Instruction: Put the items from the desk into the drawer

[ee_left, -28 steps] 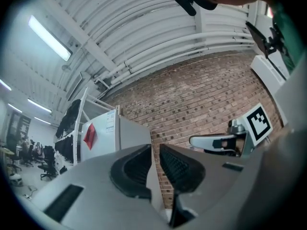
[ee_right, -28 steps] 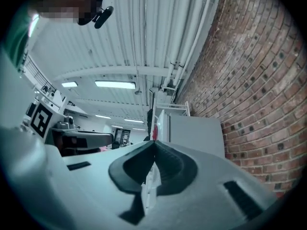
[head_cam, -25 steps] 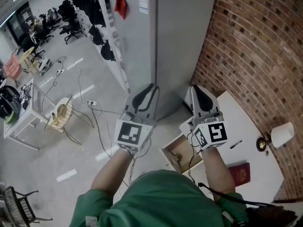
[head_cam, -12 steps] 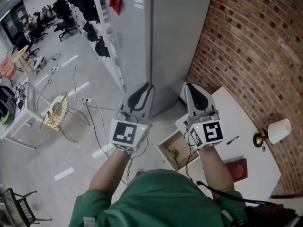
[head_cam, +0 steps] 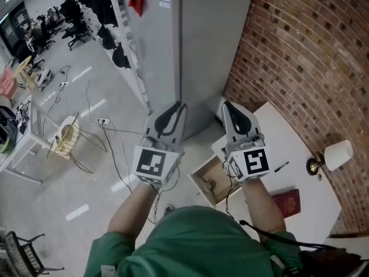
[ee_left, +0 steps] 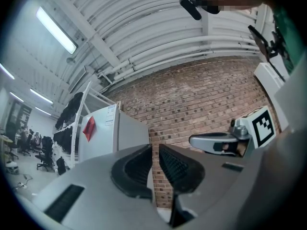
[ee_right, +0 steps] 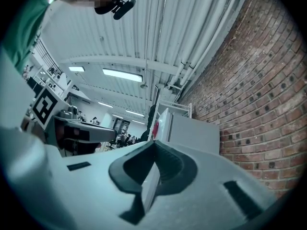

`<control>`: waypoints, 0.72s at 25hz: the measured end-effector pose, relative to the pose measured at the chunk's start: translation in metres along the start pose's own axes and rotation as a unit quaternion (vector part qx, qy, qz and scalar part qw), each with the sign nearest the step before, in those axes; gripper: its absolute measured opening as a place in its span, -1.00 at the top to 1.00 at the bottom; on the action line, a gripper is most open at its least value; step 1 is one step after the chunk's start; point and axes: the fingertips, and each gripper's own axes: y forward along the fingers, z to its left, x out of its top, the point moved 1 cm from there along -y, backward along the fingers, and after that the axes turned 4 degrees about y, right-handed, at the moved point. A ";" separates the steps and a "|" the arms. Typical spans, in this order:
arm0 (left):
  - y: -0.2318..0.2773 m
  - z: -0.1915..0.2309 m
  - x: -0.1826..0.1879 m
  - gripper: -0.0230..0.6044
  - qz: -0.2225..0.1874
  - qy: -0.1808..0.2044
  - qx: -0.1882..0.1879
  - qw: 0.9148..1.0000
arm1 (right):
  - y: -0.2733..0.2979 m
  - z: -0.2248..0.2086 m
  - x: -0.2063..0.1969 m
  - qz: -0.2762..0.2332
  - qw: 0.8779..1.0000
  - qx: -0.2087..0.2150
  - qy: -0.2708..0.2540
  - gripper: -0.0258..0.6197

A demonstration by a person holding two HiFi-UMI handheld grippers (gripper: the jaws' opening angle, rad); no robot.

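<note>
Not much has changed in the last second. Your left gripper (head_cam: 181, 105) and right gripper (head_cam: 226, 104) are still up in the air in front of you, side by side, pointing at the grey cabinet (head_cam: 202, 51). Only the picture has slid a little, so it looks like you moved your head, not your arms.

Both grippers are closed, with nothing in them. The left one shows only a thin slit between its pads, with the brick wall (head_cam: 311, 56) behind it. The right one has its tips pressed together.

The drawer (head_cam: 214, 173) is pulled open, down below your right gripper. There is a small thing inside it (too small to tell what it is).

The things you have to put away have not moved – they are all still on the table (head_cam: 277, 134). The pen (head_cam: 281, 167) lies near the drawer. The red book (head_cam: 286, 202) lies closer to you. A lamp (head_cam: 333, 156) stands at the far edge by the wall.

So I think the job has not got any further in this second. You are holding nothing and you are high above the table. To go on, you would need to bring a gripper down and open it – the pen looks like the closest thing to the right one.
</note>
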 end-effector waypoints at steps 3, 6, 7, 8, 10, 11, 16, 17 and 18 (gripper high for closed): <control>-0.002 -0.002 -0.002 0.79 0.004 -0.004 -0.002 1.000 | -0.003 0.002 -0.001 0.004 1.000 0.000 0.001 0.91; -0.004 -0.004 -0.003 0.79 0.014 -0.010 -0.005 1.000 | -0.004 0.004 -0.001 0.004 1.000 0.002 0.003 0.91; -0.005 -0.004 -0.003 0.79 0.015 -0.012 -0.005 1.000 | -0.004 0.004 0.000 0.004 1.000 0.002 0.003 0.91; -0.005 -0.004 -0.003 0.79 0.014 -0.013 -0.005 1.000 | -0.005 0.004 0.000 0.004 1.000 0.002 0.004 0.91; -0.006 -0.004 -0.003 0.79 0.008 -0.009 -0.002 1.000 | -0.006 0.003 -0.001 0.003 1.000 0.000 0.007 0.91; -0.007 -0.004 -0.003 0.79 0.007 -0.007 -0.002 1.000 | -0.007 0.002 -0.001 0.003 1.000 -0.001 0.009 0.91; -0.008 -0.004 -0.005 0.79 0.009 -0.006 0.001 1.000 | -0.008 0.001 -0.005 0.005 1.000 -0.002 0.015 0.91; -0.009 -0.004 -0.005 0.79 0.010 -0.006 0.002 1.000 | -0.008 0.002 -0.005 0.006 1.000 -0.001 0.015 0.91; -0.009 -0.004 -0.005 0.79 0.013 -0.008 0.002 1.000 | -0.008 0.003 -0.006 0.006 1.000 -0.001 0.014 0.91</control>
